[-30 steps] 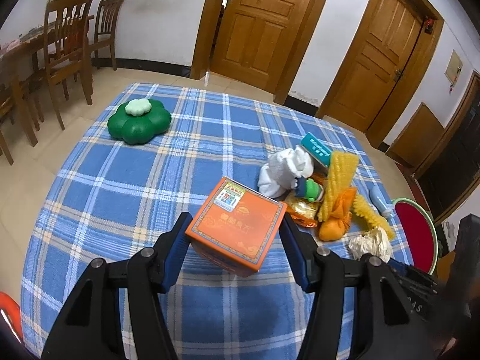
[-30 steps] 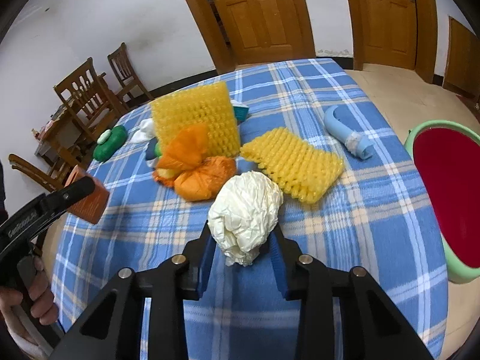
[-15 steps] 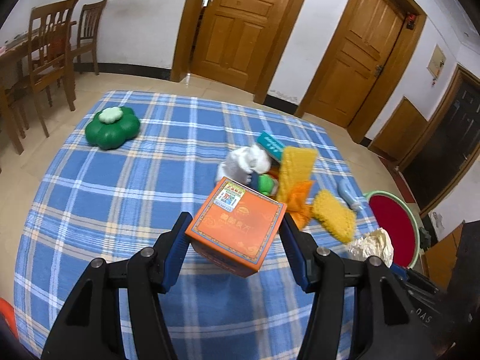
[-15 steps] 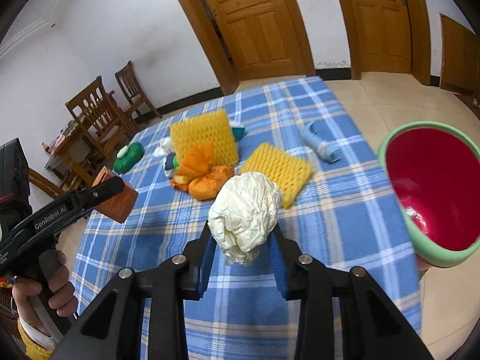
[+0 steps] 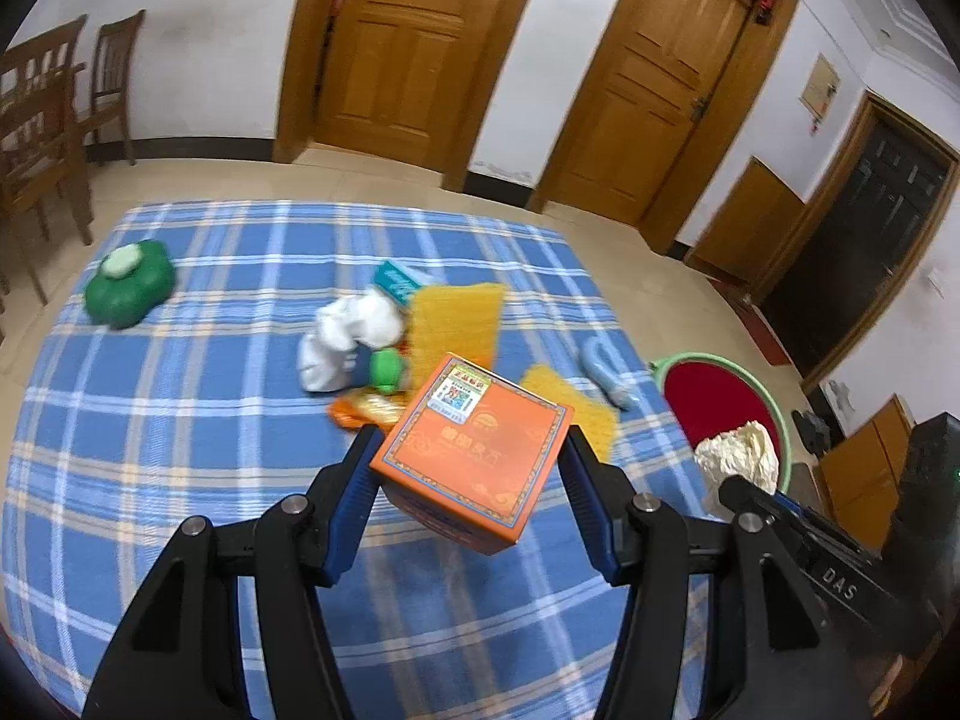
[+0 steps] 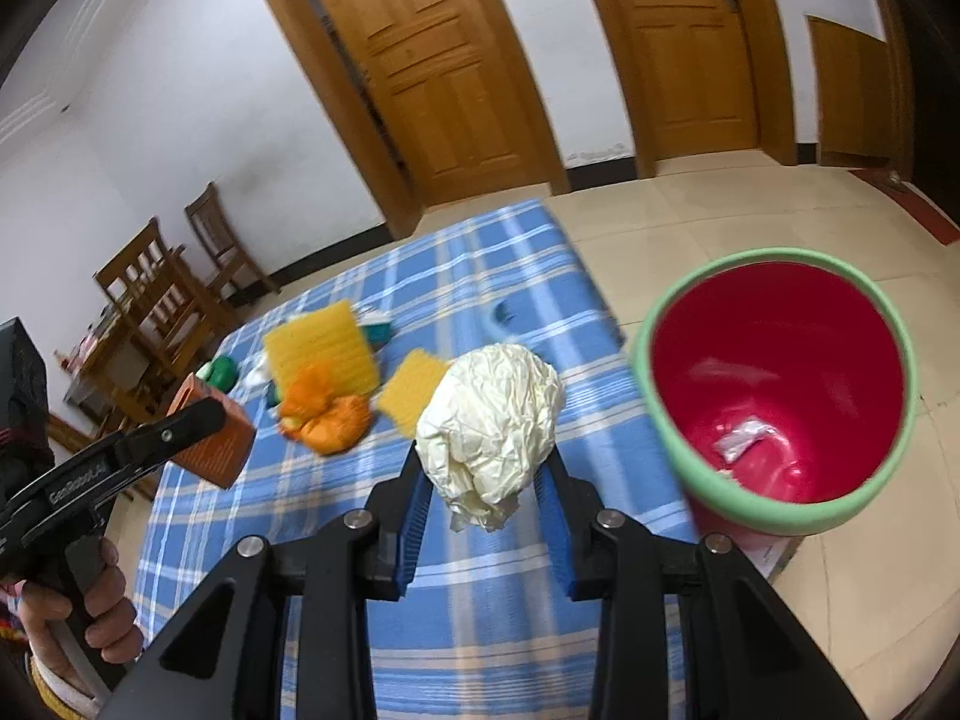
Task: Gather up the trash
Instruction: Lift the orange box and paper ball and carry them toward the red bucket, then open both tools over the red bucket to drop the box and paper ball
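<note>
The right tool [image 6: 485,531] is clamped on a crumpled ball of pale paper [image 6: 492,420], which stands up between its two blue pads. From this tool the bin [image 6: 774,498], red inside with a green rim, lies to the right and a little ahead, standing on the floor just beside the edge of the desk [image 6: 480,612]. Its mouth is open upward and a few small scraps lie at its bottom. The paper is over the desk near that edge, not yet over the mouth, so I judge the coming move is a short carry to the right before letting go.

The left tool [image 5: 471,474] is clamped on an orange box [image 5: 474,450], held by two opposite sides with one corner pointing down. It is farther from the bin, which shows at its right behind the right tool, so the right hand is the nearer one.

Compared with one second ago, both tools have swung toward the bin: it now fills much more of the right view and its inside is visible. The yellow foam nets [image 6: 324,348] and the orange bag [image 6: 327,420] are now left behind on the desk.
</note>
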A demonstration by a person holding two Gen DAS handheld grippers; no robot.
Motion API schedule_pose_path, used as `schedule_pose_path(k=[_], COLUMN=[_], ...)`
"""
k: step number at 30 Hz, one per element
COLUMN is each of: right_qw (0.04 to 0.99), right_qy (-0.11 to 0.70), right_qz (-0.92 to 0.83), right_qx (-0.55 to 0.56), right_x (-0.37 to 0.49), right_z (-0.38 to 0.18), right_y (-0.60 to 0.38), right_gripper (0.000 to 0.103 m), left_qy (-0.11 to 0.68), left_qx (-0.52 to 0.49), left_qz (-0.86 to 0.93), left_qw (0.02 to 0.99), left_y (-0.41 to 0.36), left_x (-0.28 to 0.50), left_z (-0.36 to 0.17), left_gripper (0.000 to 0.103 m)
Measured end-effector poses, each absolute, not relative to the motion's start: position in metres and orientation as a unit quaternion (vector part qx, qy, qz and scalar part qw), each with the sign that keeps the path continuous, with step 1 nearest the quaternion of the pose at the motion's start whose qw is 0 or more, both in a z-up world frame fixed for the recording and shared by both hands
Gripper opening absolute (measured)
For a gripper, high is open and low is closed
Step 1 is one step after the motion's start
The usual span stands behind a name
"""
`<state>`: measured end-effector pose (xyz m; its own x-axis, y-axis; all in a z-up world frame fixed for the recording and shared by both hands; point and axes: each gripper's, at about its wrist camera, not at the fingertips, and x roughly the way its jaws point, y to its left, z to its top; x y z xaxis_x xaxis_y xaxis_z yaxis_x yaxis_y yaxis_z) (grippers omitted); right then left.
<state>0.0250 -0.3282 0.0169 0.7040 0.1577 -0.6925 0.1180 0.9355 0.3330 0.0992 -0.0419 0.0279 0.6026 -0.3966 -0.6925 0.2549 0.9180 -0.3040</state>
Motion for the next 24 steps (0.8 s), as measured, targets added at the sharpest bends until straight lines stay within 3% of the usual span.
schedule_pose_path(k=[24], right_qw=[0.891], right_qy=[0.372], right_qz=[-0.103], right_qx=[0.239], right_x=[0.007], right_z=[-0.005], right_y=[-0.429], right_gripper=[0.038], left_qy=[0.414], left_qx=[-0.002], left_qz=[-0.266], left_qw=[0.87], left_y=[-0.164], left_x=[0.123], left_z=[0.031], left_gripper=[0.059])
